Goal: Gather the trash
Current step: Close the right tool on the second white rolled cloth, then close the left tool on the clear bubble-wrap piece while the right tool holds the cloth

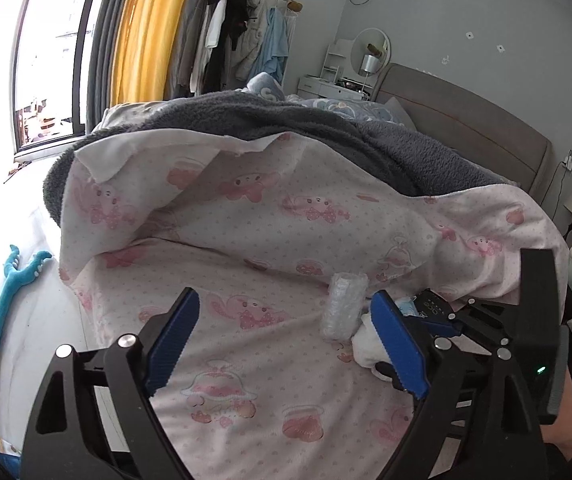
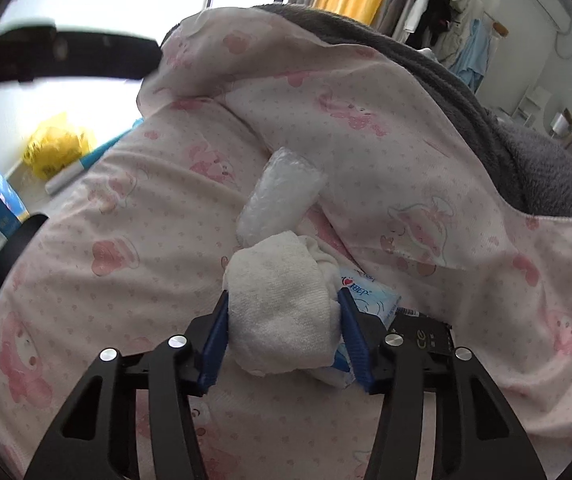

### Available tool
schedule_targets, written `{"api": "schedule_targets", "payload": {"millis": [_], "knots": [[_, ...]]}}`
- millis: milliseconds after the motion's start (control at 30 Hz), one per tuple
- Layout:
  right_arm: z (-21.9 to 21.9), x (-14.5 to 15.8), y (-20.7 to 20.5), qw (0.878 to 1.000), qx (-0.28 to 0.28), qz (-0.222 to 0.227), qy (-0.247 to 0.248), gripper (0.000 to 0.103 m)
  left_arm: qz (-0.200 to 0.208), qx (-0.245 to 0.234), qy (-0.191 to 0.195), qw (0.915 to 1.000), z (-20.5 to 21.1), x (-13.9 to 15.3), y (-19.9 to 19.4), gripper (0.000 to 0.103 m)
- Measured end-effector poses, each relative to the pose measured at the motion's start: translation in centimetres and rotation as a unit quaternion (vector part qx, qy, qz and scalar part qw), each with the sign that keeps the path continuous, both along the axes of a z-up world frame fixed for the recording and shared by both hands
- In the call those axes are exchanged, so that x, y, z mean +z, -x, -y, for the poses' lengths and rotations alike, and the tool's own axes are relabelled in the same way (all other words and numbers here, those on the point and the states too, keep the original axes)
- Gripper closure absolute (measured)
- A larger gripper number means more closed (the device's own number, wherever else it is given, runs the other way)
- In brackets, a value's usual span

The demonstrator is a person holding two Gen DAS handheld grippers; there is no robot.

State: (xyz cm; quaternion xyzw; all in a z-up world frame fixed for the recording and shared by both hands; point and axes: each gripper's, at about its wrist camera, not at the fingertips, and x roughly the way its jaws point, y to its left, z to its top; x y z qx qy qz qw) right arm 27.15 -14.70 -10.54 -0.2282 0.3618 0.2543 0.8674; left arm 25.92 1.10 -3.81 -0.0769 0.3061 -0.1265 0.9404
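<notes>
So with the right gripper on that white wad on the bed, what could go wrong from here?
1. The right gripper pinches the soft white wad near one end; it could sag or slip out when lifted.
2. The blue tissue pack lies right under the wad and may get dragged along.
3. The bubble-wrap roll touches the wad and could roll on the pink blanket.

Both wrist cameras look down along their jaws, close over the pink rabbit-print quilt (image 1: 270, 216) on the bed. Both catch the white bubble-wrap roll (image 1: 344, 306), the right camera from nearer.
</notes>
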Motion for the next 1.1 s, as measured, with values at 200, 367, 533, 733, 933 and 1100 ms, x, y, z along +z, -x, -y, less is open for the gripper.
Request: {"api": "schedule_targets", "payload": {"millis": [200,367,533,733,933,1100], "knots": [[2.0,1.9,0.3,0.998,-0.013,0.004,-0.055,0.051,0.002,-0.013,-0.004,0.9999,1.4,-0.7,-1.2,0.022],[3.9,3.3,0.4,0.995,-0.031,0.008,-0.093,0.051,0.0,-0.023,-0.004,0.9997,2.6,-1.5,-2.2,0.025],[6.6,3.4,0.1,0.99,-0.056,-0.004,-0.127,0.051,-0.008,-0.038,-0.014,0.9992,4.0,-2.5,-3.1,0.03],[9.6,3.4,-0.3,0.978,-0.085,-0.028,-0.187,0.051,-0.013,-0.046,-0.014,0.9988,5.2,-3.4,-3.9,0.036],[11.3,3.0,0.2,0.969,-0.1,-0.05,-0.222,0.051,-0.021,-0.057,-0.026,0.9978,6.6,-4.4,-4.5,0.046],[12.1,2.9,0.8,0.965,-0.107,-0.053,-0.234,0.051,-0.027,-0.063,-0.028,0.9973,7.7,-4.8,-4.9,0.054]]}}
